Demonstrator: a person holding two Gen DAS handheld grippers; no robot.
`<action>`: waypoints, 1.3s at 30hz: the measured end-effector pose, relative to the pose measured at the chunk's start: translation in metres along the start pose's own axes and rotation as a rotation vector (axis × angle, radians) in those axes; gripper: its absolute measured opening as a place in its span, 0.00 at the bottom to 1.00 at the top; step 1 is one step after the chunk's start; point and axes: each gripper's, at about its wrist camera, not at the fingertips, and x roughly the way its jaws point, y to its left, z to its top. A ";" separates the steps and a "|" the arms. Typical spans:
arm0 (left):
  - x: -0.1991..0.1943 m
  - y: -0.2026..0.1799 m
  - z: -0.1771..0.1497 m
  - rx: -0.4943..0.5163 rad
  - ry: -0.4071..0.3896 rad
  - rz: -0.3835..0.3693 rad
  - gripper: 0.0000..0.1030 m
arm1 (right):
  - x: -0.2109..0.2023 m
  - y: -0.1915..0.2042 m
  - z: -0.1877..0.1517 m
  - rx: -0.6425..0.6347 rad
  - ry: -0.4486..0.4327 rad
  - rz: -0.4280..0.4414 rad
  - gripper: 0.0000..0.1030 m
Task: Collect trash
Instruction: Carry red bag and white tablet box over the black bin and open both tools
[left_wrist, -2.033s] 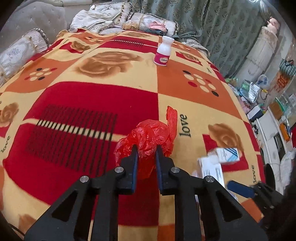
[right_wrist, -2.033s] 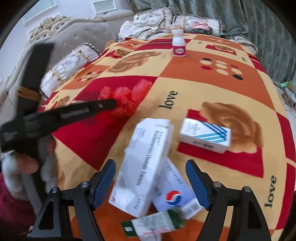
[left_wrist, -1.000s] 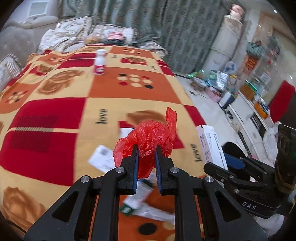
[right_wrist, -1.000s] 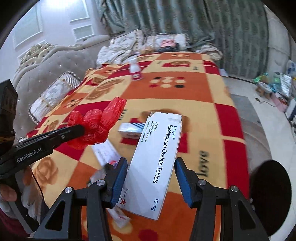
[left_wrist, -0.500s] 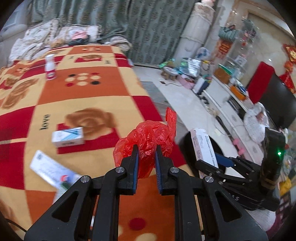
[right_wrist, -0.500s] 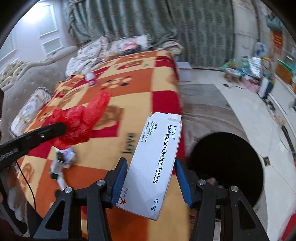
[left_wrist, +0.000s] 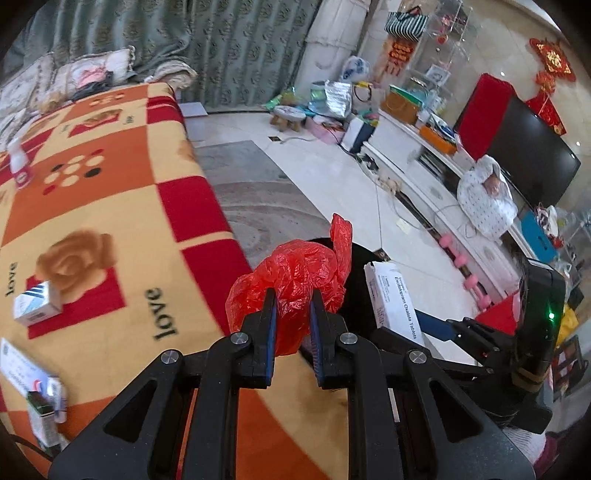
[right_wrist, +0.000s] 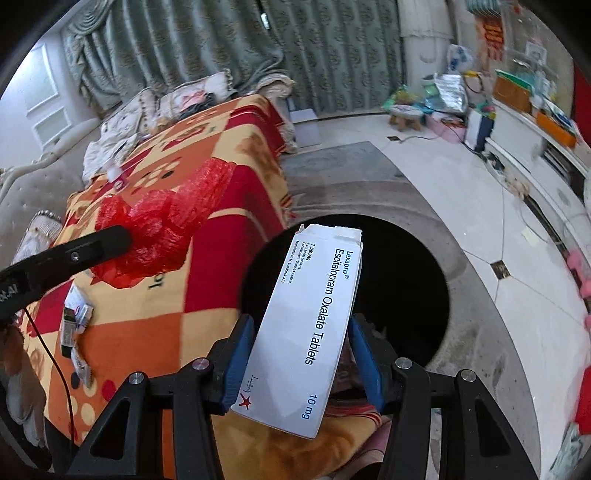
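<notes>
My left gripper (left_wrist: 291, 317) is shut on a crumpled red plastic bag (left_wrist: 295, 280), held over the bed's edge; the bag (right_wrist: 159, 229) also shows at the left of the right wrist view. My right gripper (right_wrist: 301, 354) is shut on a white tablet box (right_wrist: 310, 325), which hangs above the dark round opening of a black bin (right_wrist: 399, 280) on the floor beside the bed. In the left wrist view the same box (left_wrist: 393, 299) sits just right of the bag, with the bin (left_wrist: 364, 273) dark behind both.
The bed carries a red, orange and yellow blanket (left_wrist: 110, 206). On it lie a small white box (left_wrist: 37, 304), more packets (left_wrist: 33, 384) at the lower left and a white bottle (left_wrist: 18, 162) far back. A rug, cables, a stool (left_wrist: 288, 116) and a TV cabinet (left_wrist: 417, 162) lie to the right.
Both grippers have swung right, from over the blanket to the bed's edge and the bin, each keeping its load. The bin's opening has grown larger under the tablet box.
</notes>
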 end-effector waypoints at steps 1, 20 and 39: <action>0.003 -0.002 0.000 0.000 0.004 -0.001 0.13 | 0.000 -0.005 0.000 0.011 0.000 -0.003 0.50; 0.029 -0.009 0.002 -0.004 0.032 0.023 0.13 | 0.007 -0.039 -0.005 0.075 0.005 0.006 0.50; 0.071 -0.002 0.004 -0.148 0.097 -0.069 0.44 | 0.038 -0.062 0.011 0.158 0.017 0.018 0.72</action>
